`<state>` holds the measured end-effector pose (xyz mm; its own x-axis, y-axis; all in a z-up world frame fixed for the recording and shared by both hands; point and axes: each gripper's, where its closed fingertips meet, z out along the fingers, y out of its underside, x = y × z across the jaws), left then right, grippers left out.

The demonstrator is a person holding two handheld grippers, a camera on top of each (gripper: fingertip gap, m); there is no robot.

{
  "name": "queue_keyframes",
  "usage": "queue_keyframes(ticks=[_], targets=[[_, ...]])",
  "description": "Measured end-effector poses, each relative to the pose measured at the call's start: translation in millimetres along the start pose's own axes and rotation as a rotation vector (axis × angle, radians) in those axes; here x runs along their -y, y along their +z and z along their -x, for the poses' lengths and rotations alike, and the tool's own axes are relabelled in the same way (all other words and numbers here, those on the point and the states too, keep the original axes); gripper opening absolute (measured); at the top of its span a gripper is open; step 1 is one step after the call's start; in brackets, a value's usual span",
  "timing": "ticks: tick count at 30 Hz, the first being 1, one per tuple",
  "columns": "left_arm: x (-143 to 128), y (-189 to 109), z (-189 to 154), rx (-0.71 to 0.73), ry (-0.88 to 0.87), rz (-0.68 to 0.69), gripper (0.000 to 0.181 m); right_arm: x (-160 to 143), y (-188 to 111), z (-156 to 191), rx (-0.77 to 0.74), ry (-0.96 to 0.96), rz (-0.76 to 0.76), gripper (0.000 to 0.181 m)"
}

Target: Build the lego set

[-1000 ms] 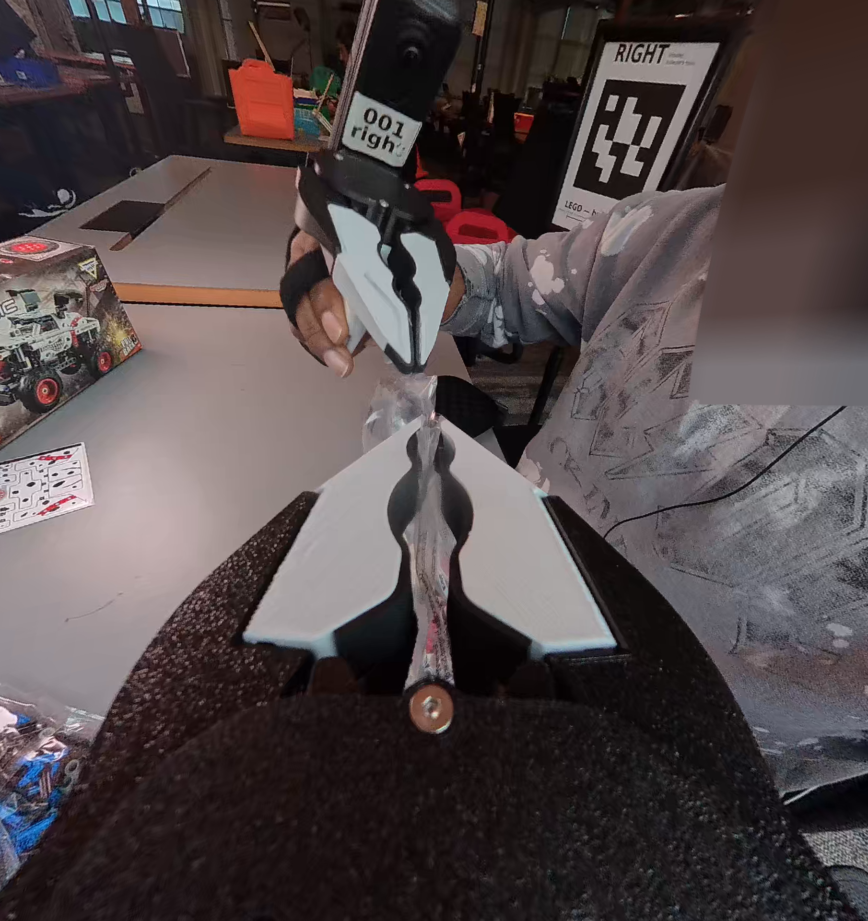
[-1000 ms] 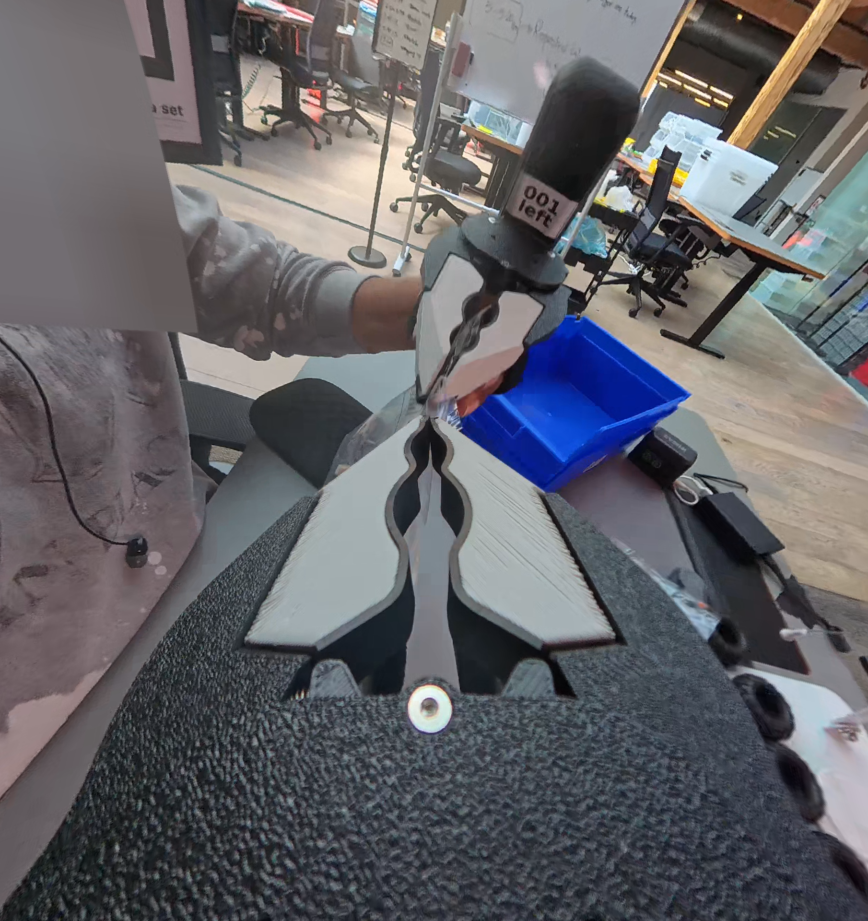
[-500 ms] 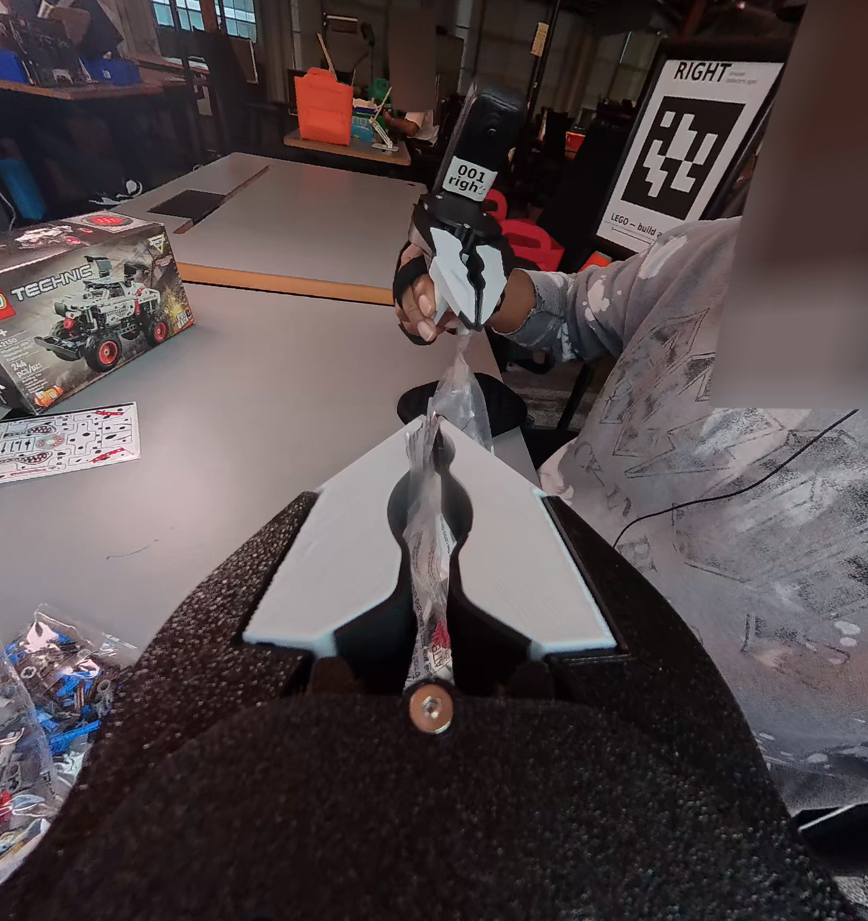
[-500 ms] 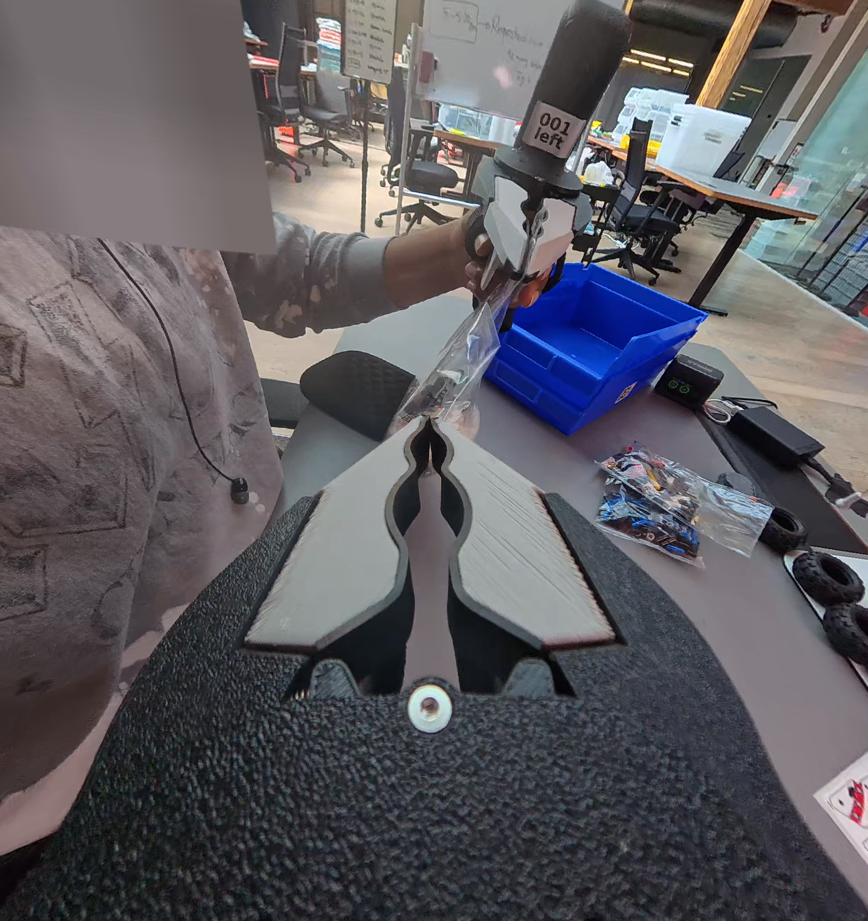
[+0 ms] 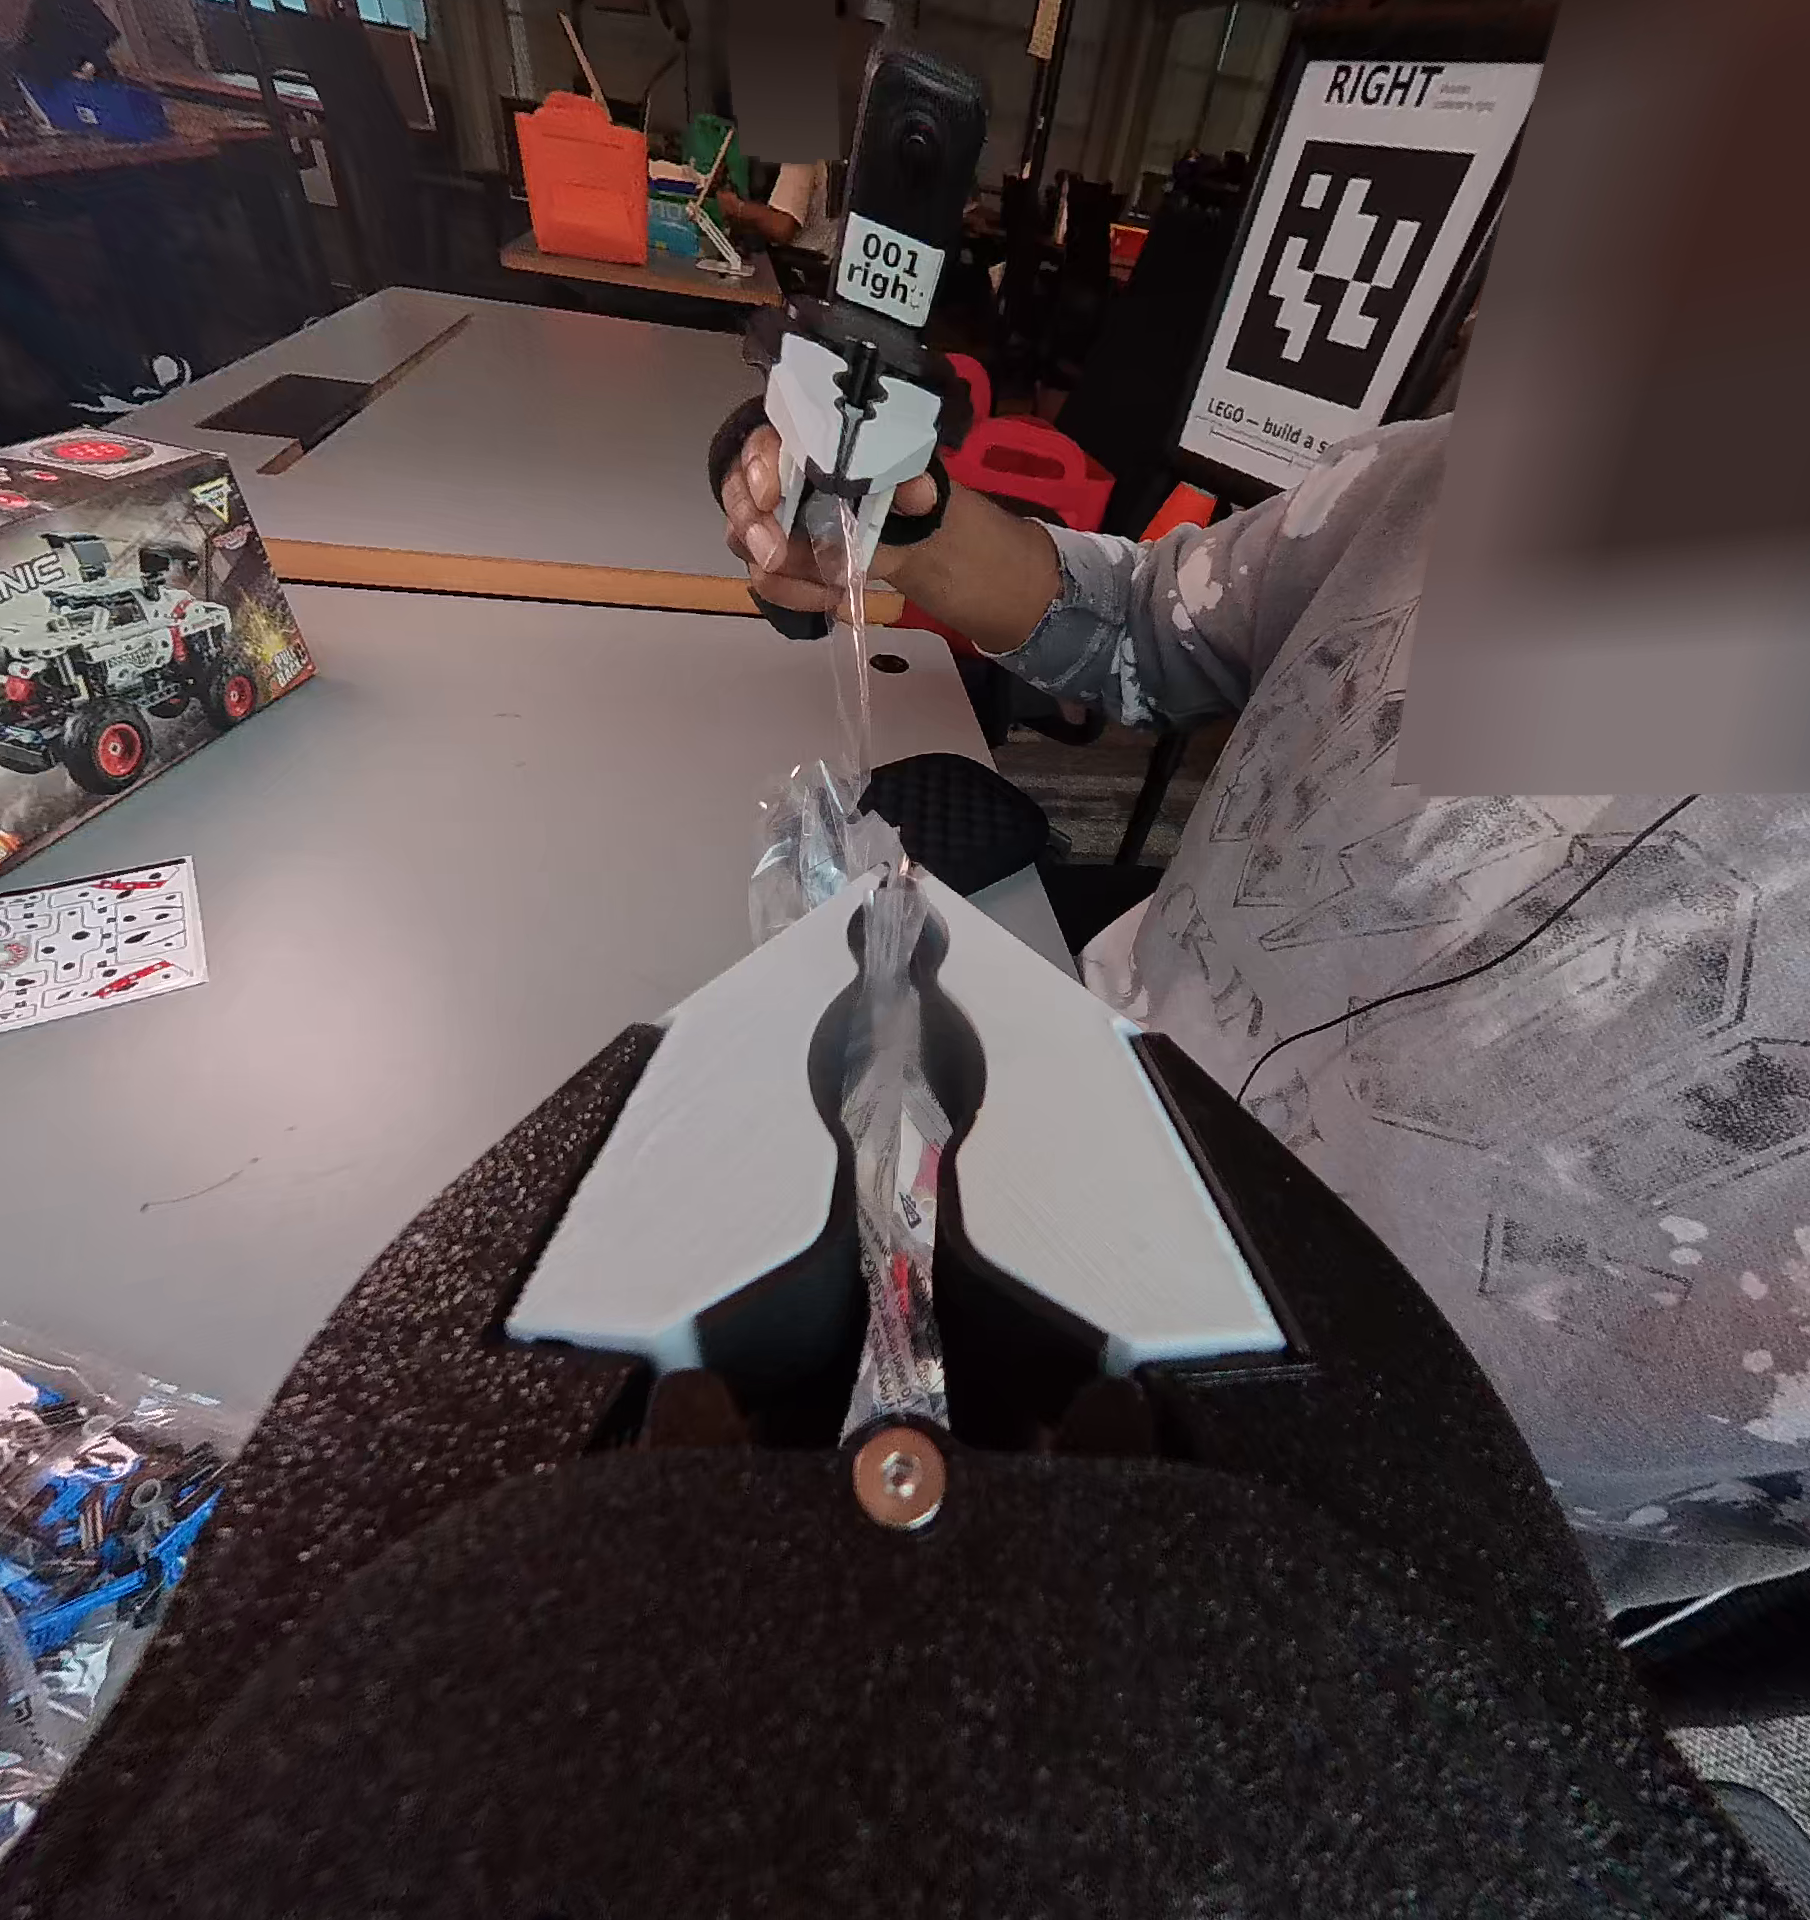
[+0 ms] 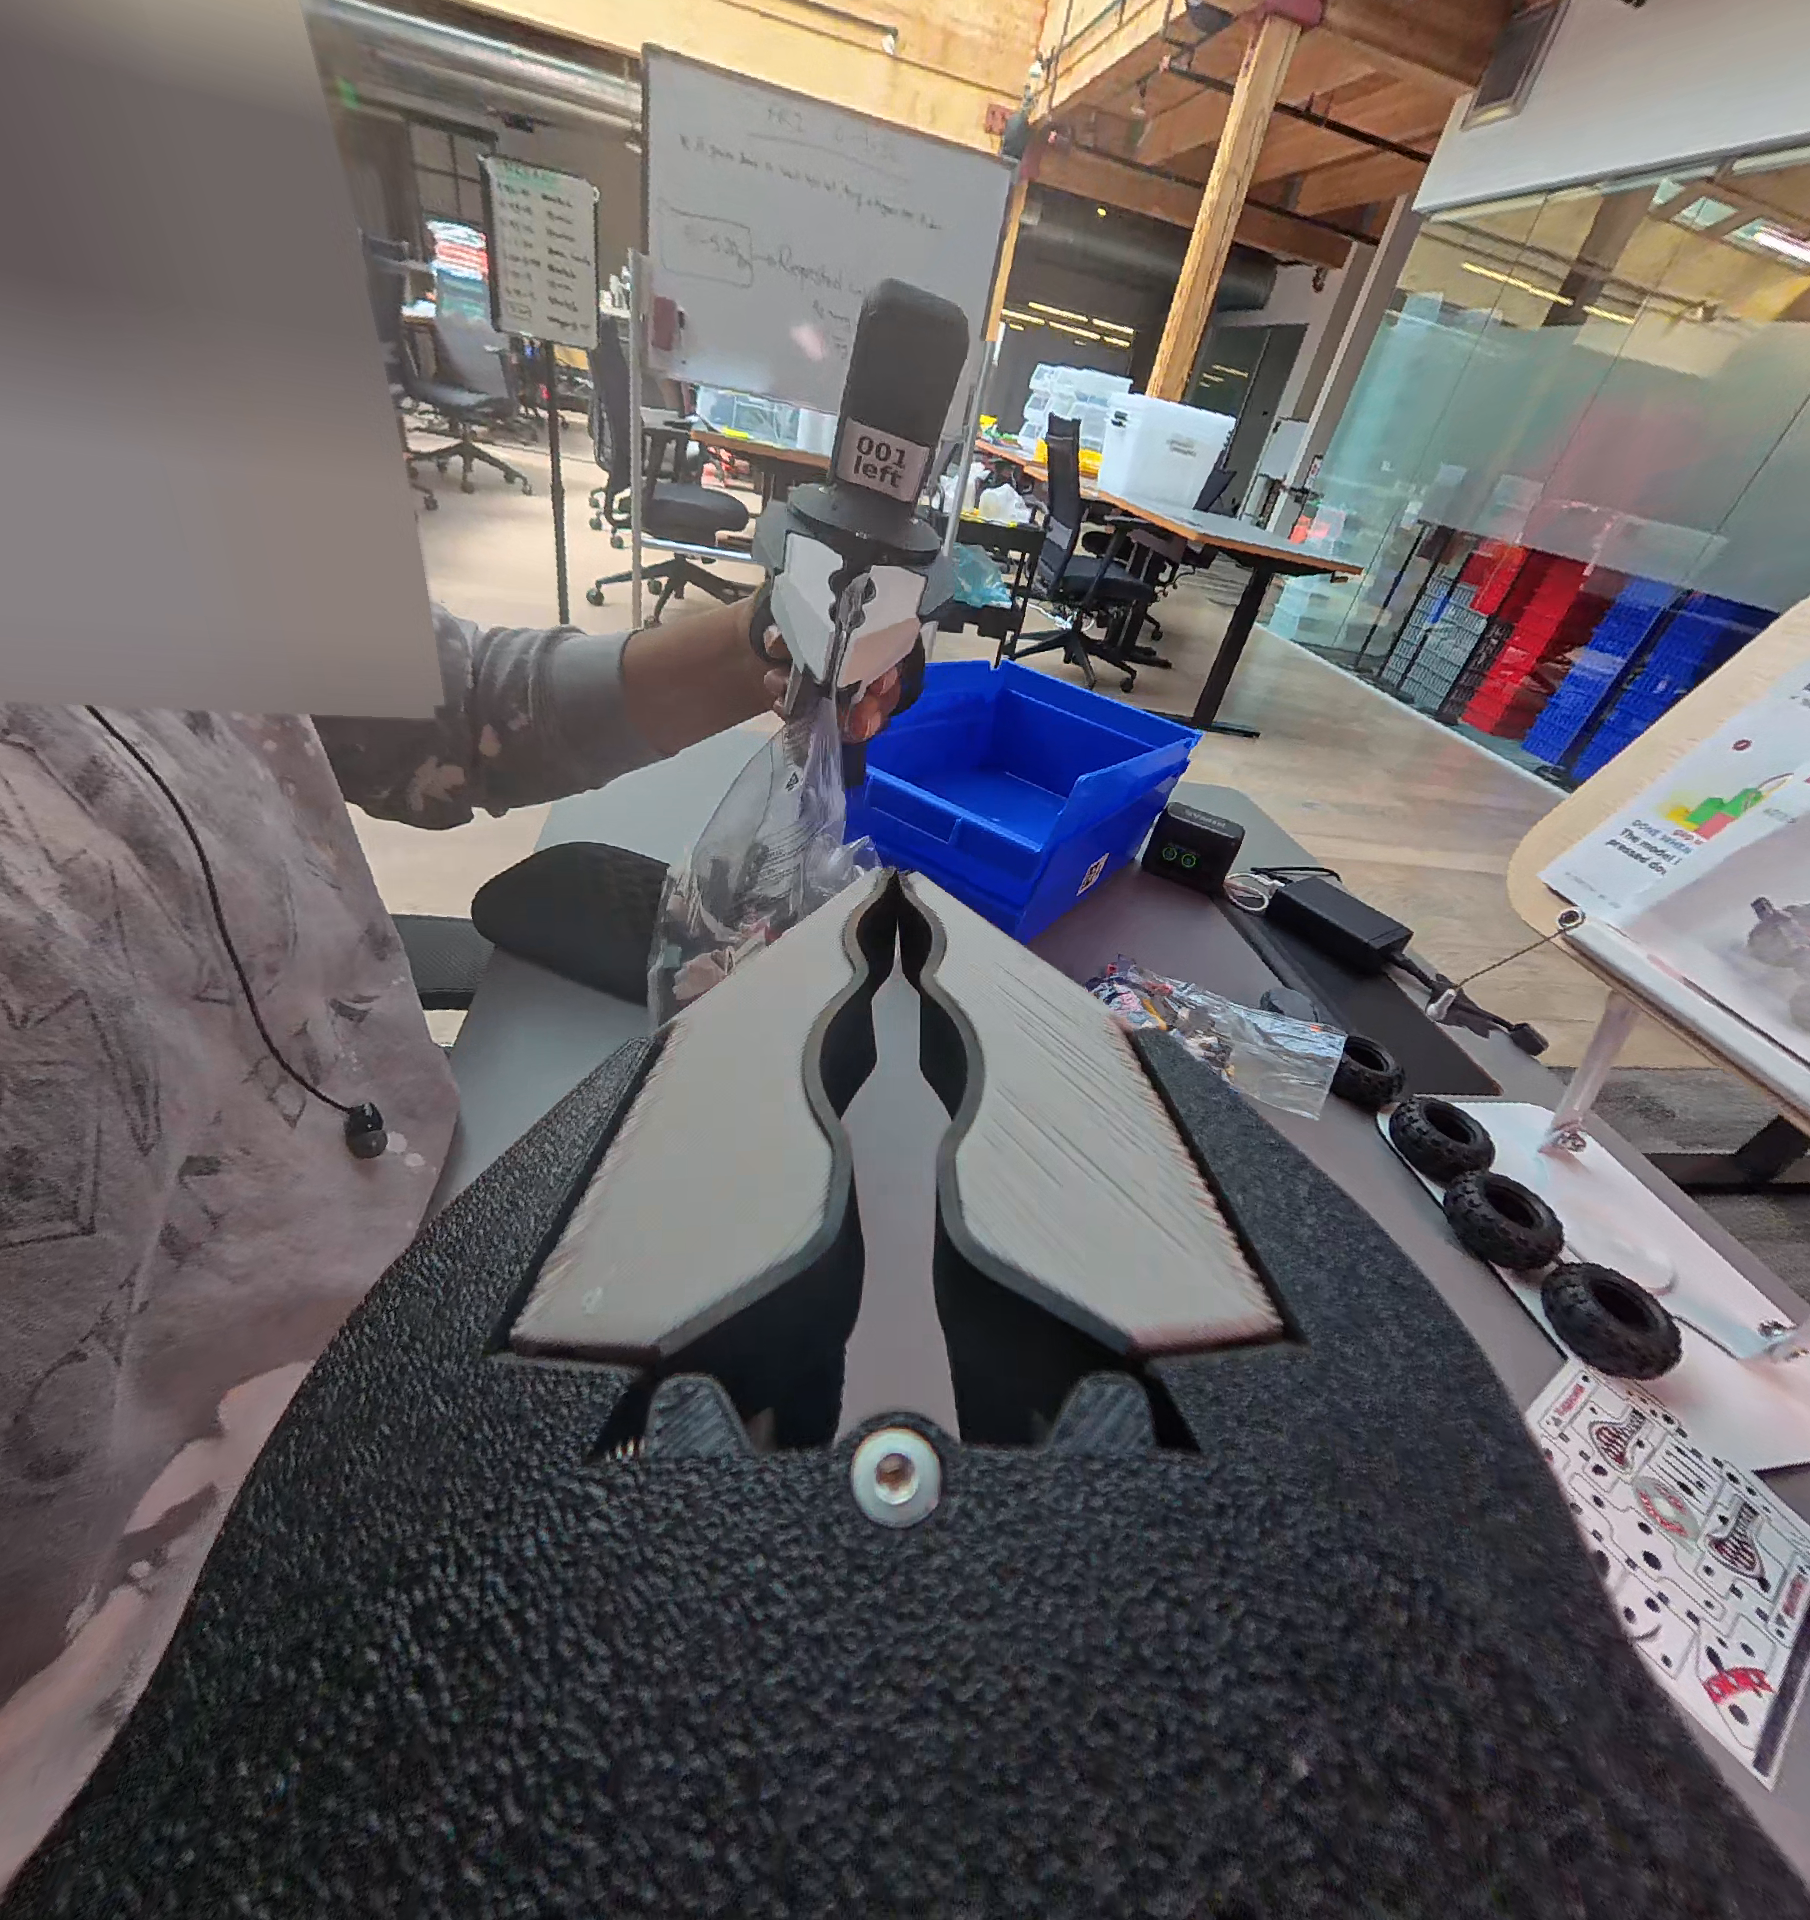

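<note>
A clear plastic bag of Lego parts [image 5: 802, 831] is stretched between both grippers above the grey table [image 5: 465, 831]. My left gripper [image 5: 890, 894] is shut on the bag, whose crumpled end runs back between its fingers. My right gripper [image 5: 844, 499], farther off and higher, is shut on a thin stretched strip of the same bag. In the right wrist view the bag [image 6: 755, 862] hangs from the left gripper [image 6: 828, 691] down to just left of the tips of my shut right gripper [image 6: 896, 883]. The strip inside the right jaws is hidden there.
The set's box [image 5: 101, 623], a sticker sheet [image 5: 59, 951] and a bag of blue parts [image 5: 59, 1496] lie on the left. A blue bin [image 6: 1015, 790], another parts bag [image 6: 1213, 1029], several black tyres [image 6: 1503, 1216] and an instruction stand [image 6: 1732, 883] are on the right. One gripper's finger ends stand about 15 centimeters off the other's.
The two grippers, tip to tip a second ago, have pulled apart. The bag now stretches between them, with a thin strip drawn out toward the right gripper.
</note>
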<state>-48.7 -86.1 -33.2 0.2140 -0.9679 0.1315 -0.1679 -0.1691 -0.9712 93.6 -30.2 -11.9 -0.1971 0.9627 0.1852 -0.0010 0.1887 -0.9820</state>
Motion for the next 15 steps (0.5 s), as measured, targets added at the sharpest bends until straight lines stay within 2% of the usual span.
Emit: queue_keyframes(ticks=[3, 5, 9, 12, 15], targets=[[-3, -2, -4, -0.008, 0.003, 0.011, 0.000, -14, -16, -23, -0.067, 0.006, 0.049, 0.000], [-9, -6, -6, 0.003, 0.011, 0.029, 0.000, -38, -48, -57, -0.137, 0.209, 0.019, 0.000], [-16, -19, -8, 0.020, -0.003, 0.009, 0.000, -94, -108, -92, -0.334, 0.303, 0.070, 0.000], [-17, -29, -6, 0.053, -0.015, -0.019, 0.000, -103, -162, -118, -0.501, 0.376, 0.002, 0.000], [-19, -34, -3, 0.070, -0.034, -0.036, 0.000, -118, -190, -123, -0.599, 0.354, 0.087, 0.000]])
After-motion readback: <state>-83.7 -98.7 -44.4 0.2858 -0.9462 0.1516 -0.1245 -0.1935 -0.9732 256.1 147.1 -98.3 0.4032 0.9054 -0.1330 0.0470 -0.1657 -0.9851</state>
